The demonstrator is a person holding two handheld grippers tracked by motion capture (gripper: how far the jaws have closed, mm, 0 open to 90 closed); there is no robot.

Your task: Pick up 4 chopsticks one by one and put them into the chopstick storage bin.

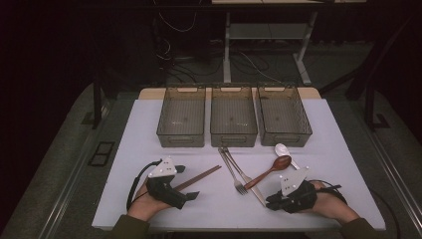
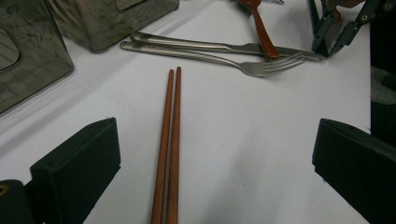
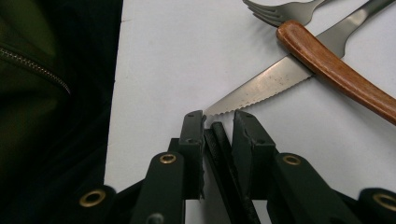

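Knife tip at nearly closed right gripper, not yet clamped; left gripper wide apart around chopsticks; bins all empty, cutlery unsorted on tabletop.

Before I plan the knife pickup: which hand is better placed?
Right. The right gripper has its fingers nearly closed at the knife tip; the left gripper straddles the chopsticks.

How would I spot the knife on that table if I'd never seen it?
Start at the three grey bins along the far side of the white table. In front of the middle bin, a fork and the knife lie side by side. The knife is the one with a saw-toothed blade, crossed by the wooden spoon, its tip at the right gripper.
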